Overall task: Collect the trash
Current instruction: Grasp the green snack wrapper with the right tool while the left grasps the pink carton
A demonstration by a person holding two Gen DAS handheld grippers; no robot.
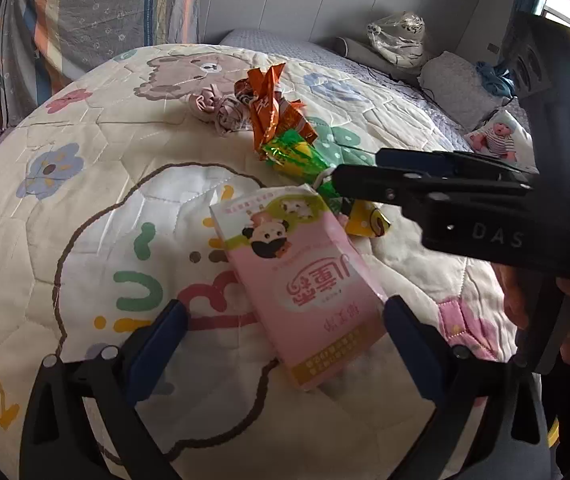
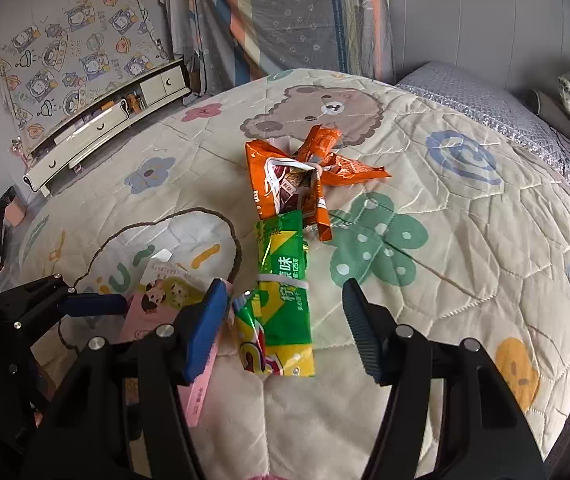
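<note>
My left gripper (image 1: 285, 320): jaws apart, straddling pink carton (image 1: 305, 292) at frame centre, pads not pressing. My right gripper (image 2: 285, 320): jaws apart around green wrapper (image 2: 281, 300), lower centre on quilt (image 2: 465, 240); orange wrapper (image 2: 297, 176) above.

Pink carton (image 1: 305, 280); green wrapper (image 2: 281, 300); orange wrapper (image 2: 285, 176)

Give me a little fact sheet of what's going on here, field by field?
Setting: a bed with a cartoon quilt
Trash on quilt: pink carton, green wrapper, orange wrapper
Left gripper: open, one finger on each side of the pink carton, not pressing it
Right gripper: open, one finger on each side of the green wrapper, pads not touching it
Also on quilt: rolled pinkish cloth
</note>
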